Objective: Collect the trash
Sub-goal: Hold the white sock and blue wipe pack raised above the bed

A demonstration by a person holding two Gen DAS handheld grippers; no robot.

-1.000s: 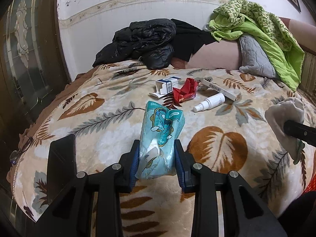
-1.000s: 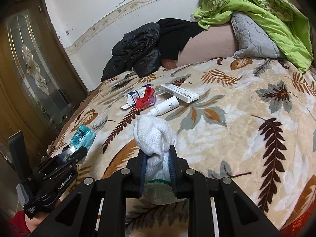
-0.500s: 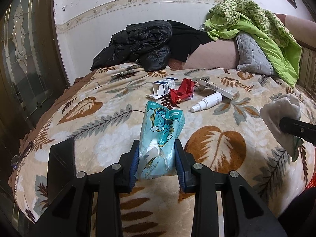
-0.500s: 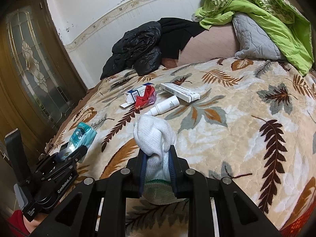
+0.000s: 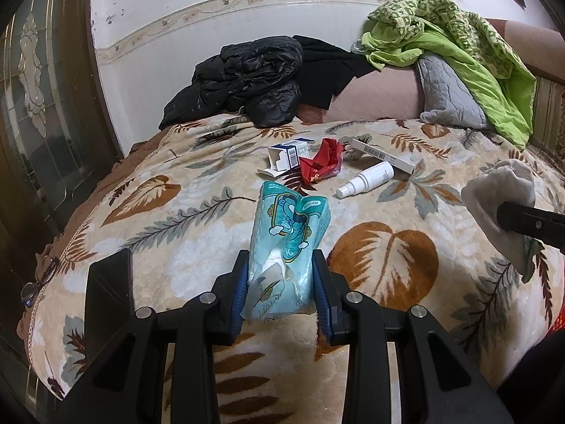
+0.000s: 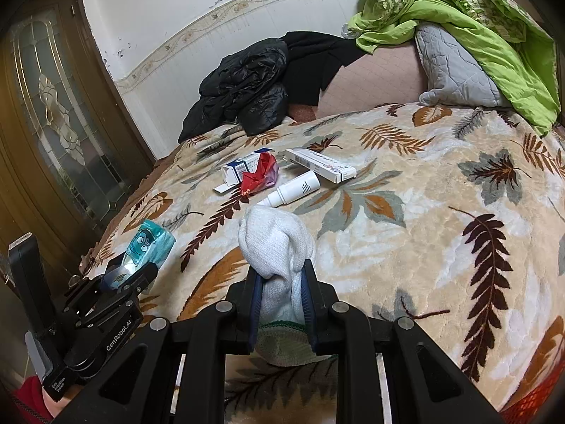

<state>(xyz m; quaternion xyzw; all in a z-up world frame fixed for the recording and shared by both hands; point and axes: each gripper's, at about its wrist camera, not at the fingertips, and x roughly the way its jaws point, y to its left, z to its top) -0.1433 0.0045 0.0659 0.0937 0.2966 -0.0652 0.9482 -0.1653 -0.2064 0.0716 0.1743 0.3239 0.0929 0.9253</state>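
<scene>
My left gripper (image 5: pixel 279 282) is shut on a teal tissue packet (image 5: pixel 287 243) and holds it above the near part of the bed; the packet also shows in the right wrist view (image 6: pixel 148 245). My right gripper (image 6: pixel 280 289) is shut on a white sock (image 6: pixel 275 247), which also shows at the right in the left wrist view (image 5: pixel 494 194). Farther back on the leaf-patterned blanket (image 5: pixel 388 247) lie a red wrapper (image 5: pixel 321 164), a small open blue-and-white box (image 5: pixel 287 155), a white spray bottle (image 5: pixel 367 178) and a long white box (image 5: pixel 383 155).
A black jacket (image 5: pixel 243 81) is piled at the head of the bed by the wall. A green quilt (image 5: pixel 459 46) and a grey pillow (image 5: pixel 448 95) lie at the back right. A wooden door with glass (image 6: pixel 53 113) stands to the left. Glasses (image 5: pixel 39 279) rest at the bed's left edge.
Both grippers have drawn back and slightly up from the bed, each keeping its hold. The items on the blanket have not moved.
</scene>
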